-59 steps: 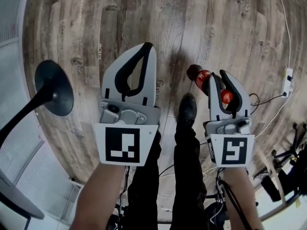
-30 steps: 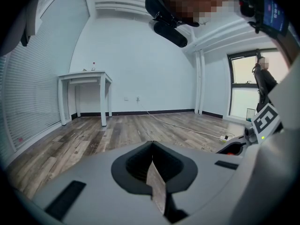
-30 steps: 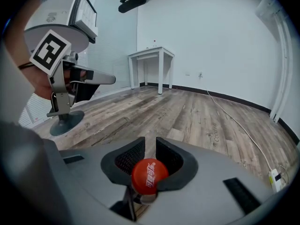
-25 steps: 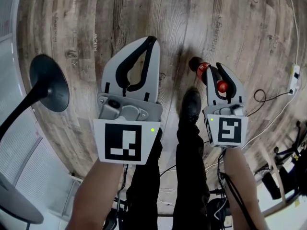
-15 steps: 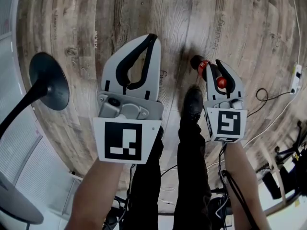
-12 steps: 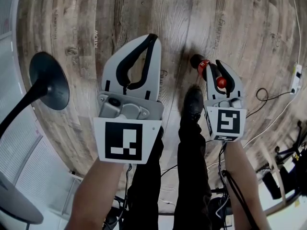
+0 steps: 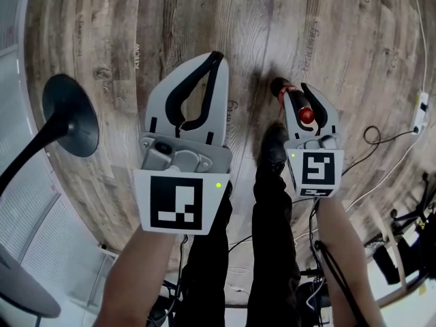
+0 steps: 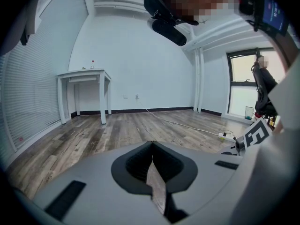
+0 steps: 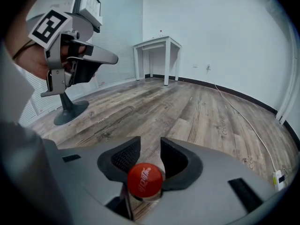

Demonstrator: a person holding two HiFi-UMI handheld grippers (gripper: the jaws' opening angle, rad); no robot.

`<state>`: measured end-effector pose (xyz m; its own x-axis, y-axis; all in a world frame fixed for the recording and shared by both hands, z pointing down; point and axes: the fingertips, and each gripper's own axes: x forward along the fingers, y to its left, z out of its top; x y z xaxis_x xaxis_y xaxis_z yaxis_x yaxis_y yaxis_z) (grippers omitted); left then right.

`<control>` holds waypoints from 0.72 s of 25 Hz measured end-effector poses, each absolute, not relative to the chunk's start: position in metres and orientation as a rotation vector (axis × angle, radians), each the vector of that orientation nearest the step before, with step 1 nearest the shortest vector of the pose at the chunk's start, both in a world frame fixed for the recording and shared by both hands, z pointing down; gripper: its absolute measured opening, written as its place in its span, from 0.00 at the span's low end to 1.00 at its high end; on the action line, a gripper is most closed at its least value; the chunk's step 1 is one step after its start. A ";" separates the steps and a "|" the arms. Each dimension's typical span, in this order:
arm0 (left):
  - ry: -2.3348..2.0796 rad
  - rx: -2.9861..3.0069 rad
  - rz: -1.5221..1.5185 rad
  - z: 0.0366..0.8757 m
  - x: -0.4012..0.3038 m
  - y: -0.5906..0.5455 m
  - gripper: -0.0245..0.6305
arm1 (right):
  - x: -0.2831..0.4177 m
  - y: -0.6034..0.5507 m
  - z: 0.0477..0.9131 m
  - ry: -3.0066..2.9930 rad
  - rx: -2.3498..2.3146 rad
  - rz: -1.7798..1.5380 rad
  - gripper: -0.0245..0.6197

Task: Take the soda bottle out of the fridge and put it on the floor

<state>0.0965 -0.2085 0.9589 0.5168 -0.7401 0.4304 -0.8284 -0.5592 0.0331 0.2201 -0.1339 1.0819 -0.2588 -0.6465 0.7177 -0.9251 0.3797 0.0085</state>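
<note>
A dark soda bottle [image 7: 281, 89] with a red label and red cap [image 9: 145, 180] stands upright on the wooden floor [image 7: 272, 26], seen from above in the head view. My right gripper [image 7: 301, 87] is around its neck, and its jaws are opening. In the right gripper view the tips of the right gripper [image 9: 149, 142] stand apart, with the cap between the jaws near their base. My left gripper [image 7: 214, 54] hovers over the floor to the left, shut and empty. In the left gripper view the tips of the left gripper [image 8: 152, 143] meet.
A black round stand base [image 7: 68, 114] sits on the floor at the left. The person's shoe [image 7: 274, 145] is just behind the bottle. A power strip [image 7: 420, 104] and cable lie at the right. A white table [image 9: 157, 43] stands by the far wall.
The right gripper's jaws have spread apart around the bottle neck. The bottle stays upright on the floor. The left gripper has held still.
</note>
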 end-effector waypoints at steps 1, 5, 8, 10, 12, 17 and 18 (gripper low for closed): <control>-1.327 2.526 0.550 0.958 0.097 -0.208 0.06 | 0.219 -0.133 1.082 -2.004 1.338 0.562 0.29; -1.320 2.531 0.553 0.954 0.100 -0.208 0.06 | 0.217 -0.132 1.084 -1.998 1.326 0.561 0.31; -1.321 2.541 0.549 0.949 0.101 -0.209 0.06 | 0.217 -0.131 1.080 -2.008 1.320 0.555 0.32; -1.324 2.546 0.549 0.947 0.102 -0.209 0.06 | 0.217 -0.132 1.074 -2.023 1.321 0.546 0.34; -1.328 2.547 0.546 0.942 0.103 -0.209 0.06 | 0.217 -0.135 1.063 -2.044 1.337 0.530 0.34; -1.357 2.545 0.522 0.910 0.104 -0.216 0.06 | 0.213 -0.160 1.010 -2.138 1.415 0.424 0.34; -1.366 2.543 0.515 0.899 0.104 -0.218 0.06 | 0.212 -0.166 0.995 -2.152 1.437 0.414 0.34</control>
<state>0.1038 -0.2182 0.8992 0.5097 -0.7627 0.3981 -0.8356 -0.5490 0.0180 0.2119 -0.1658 0.9945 -0.3056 -0.7621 0.5707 -0.9194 0.3921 0.0312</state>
